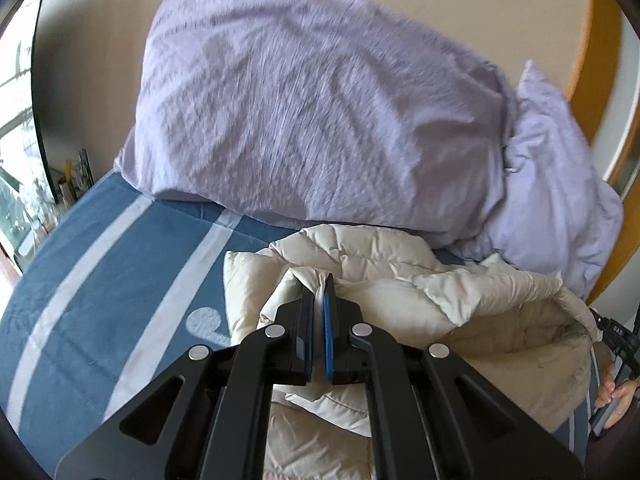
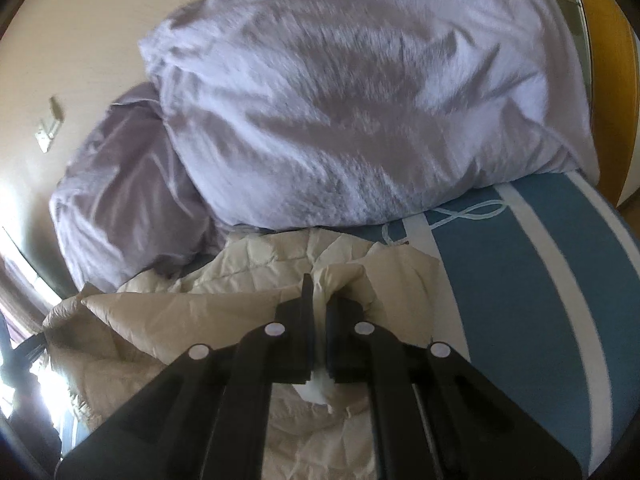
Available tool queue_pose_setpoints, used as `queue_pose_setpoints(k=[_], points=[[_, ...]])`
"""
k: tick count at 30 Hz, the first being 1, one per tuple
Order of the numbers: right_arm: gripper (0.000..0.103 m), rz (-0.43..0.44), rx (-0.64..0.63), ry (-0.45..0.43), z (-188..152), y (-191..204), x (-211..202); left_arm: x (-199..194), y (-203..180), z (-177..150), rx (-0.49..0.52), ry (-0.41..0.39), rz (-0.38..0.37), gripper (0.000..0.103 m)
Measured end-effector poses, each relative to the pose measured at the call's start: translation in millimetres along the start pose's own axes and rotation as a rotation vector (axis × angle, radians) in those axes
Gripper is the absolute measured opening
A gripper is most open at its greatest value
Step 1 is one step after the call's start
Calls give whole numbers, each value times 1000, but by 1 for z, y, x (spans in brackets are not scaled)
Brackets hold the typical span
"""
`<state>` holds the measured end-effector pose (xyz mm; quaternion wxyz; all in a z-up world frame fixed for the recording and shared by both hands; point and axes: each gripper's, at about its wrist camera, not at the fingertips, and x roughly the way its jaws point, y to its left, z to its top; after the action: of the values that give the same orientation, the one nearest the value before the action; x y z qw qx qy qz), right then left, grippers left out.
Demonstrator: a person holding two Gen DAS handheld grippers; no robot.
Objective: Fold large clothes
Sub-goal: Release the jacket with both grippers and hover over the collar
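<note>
1. The left gripper point(image 1: 319, 294) is clamping its fingers on a fold of the cream puffer jacket point(image 1: 400, 292).
2. The right gripper point(image 2: 320, 296) is pinching the same jacket point(image 2: 200, 300) between its fingers.
3. Beyond both fingers, a lilac duvet point(image 1: 320, 112) is lying on the blue striped bed point(image 1: 120, 260).
</note>
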<state>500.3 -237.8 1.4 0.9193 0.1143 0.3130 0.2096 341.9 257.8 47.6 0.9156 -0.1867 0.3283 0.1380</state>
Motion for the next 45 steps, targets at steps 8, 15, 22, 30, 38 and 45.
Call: queue_pose_setpoints(k=[8, 15, 22, 30, 38, 45], points=[[9, -11, 57, 9, 11, -11, 42, 51, 5, 8, -46, 38, 14, 4], [38, 2, 77, 0, 12, -15, 33, 58, 6, 16, -82, 47, 5, 22], [56, -15, 18, -70, 11, -3, -13, 9, 5, 21, -32, -47, 37, 62], [56, -16, -66, -18, -4, 24, -28, -13, -8, 4, 26, -28, 35, 64], [64, -62, -161, 22, -6, 57, 1, 7, -49, -17, 160, -14, 91, 73], [64, -192, -289, 45, -5, 74, 48, 44, -79, -22, 274, -37, 195, 74]])
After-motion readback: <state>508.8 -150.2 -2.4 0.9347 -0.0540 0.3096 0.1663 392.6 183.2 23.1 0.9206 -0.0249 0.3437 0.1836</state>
